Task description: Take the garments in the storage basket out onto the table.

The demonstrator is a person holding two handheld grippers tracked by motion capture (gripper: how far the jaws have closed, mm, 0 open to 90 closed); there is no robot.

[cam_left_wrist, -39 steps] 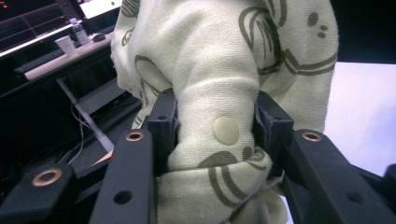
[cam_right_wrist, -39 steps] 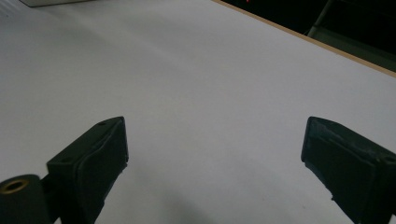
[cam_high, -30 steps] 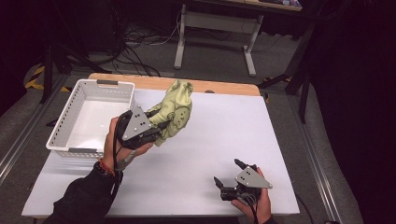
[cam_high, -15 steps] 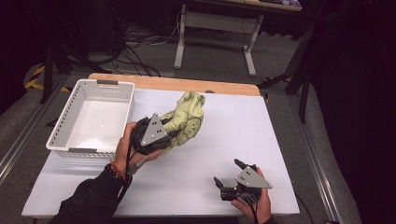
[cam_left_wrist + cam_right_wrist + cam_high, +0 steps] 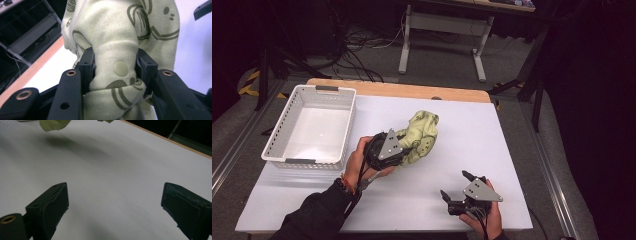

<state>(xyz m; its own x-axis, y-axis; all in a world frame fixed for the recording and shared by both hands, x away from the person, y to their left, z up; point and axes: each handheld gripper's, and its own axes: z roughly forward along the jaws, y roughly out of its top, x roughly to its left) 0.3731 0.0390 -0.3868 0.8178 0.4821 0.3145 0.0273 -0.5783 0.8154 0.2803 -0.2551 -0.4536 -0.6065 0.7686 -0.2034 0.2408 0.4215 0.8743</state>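
Nearest the person, the right gripper (image 5: 458, 192) sits low over the white counter (image 5: 512, 150) at the front right corner, held in the right hand (image 5: 484, 220), its jaws spread wide with nothing between them. In the right gripper view those two black jaws frame bare white counter, and a scrap of pale green fabric hangs at the top edge with its shadow below it.

Further in, at mid-counter, the left hand (image 5: 359, 162) holds the left gripper (image 5: 404, 150), and its jaws are clamped on the pale green patterned cloth garment (image 5: 422, 135). In the left gripper view the jaws pinch a thick bunched fold of it from both sides, with a round cream snap button (image 5: 120, 68) sitting right between them. The rest of the garment bulges up and away beyond the jaws; whether it touches the counter I cannot tell.

Left of that, the white perforated plastic basket (image 5: 279, 135) stands on the counter's left side, well apart from the garment.

Beyond the far wooden edge, cables (image 5: 362, 40) lie on the floor near a white-legged stand (image 5: 439, 37).
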